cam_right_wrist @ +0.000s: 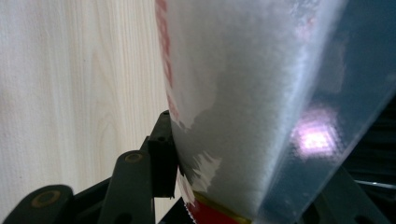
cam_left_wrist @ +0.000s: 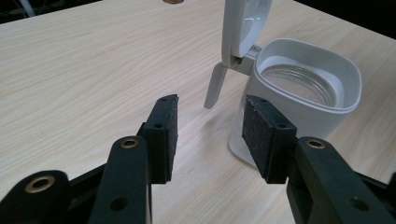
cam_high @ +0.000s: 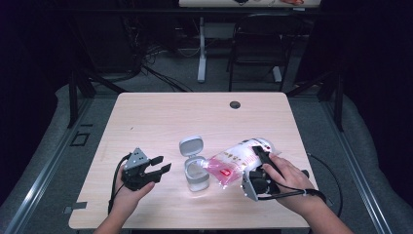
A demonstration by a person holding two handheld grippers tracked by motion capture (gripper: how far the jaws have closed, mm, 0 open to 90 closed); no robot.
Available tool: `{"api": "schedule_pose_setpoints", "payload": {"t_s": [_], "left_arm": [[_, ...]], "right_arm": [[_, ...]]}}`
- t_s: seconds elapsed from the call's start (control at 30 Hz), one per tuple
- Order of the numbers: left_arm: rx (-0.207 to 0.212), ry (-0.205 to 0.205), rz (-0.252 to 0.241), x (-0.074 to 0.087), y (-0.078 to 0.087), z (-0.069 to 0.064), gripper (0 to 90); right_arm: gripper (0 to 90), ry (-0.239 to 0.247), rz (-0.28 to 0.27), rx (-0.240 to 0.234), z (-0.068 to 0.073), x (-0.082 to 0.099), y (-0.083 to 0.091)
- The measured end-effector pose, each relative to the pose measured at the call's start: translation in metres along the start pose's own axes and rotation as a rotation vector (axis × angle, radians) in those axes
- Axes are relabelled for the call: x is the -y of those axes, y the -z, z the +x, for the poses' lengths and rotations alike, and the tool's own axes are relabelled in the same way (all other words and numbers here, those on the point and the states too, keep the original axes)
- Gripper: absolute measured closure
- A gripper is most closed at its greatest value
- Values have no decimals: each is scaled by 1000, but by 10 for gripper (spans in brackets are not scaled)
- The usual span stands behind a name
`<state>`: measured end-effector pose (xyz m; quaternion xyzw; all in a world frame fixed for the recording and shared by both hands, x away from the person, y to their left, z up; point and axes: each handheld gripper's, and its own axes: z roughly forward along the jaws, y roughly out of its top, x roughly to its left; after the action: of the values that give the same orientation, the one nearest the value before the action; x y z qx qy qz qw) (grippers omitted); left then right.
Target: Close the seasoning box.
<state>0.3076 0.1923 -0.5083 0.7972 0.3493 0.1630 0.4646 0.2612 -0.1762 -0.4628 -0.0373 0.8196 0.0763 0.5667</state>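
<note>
One bag (cam_high: 238, 158) clamped in the right tool (cam_high: 260, 168), one lidded container (cam_high: 195, 173), left tool (cam_high: 158, 165) gaping empty

Your clear bag (cam_high: 237, 158) of white grains tilts, mouth at the container (cam_high: 196, 175). The container's hinged lid (cam_high: 190, 146) stands open.

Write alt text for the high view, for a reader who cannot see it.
The right tongs tilt a clear plastic bag of white grains over an open white flip-lid container on a light wooden table. The left tongs rest open beside it.
</note>
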Motion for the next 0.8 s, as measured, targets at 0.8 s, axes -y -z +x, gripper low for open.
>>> {"api": "schedule_pose_setpoints", "payload": {"t_s": [0.8], "left_arm": [[7, -7, 7, 0, -2, -3, 560]], "right_arm": [[554, 82, 12, 49, 9, -7, -6]]}}
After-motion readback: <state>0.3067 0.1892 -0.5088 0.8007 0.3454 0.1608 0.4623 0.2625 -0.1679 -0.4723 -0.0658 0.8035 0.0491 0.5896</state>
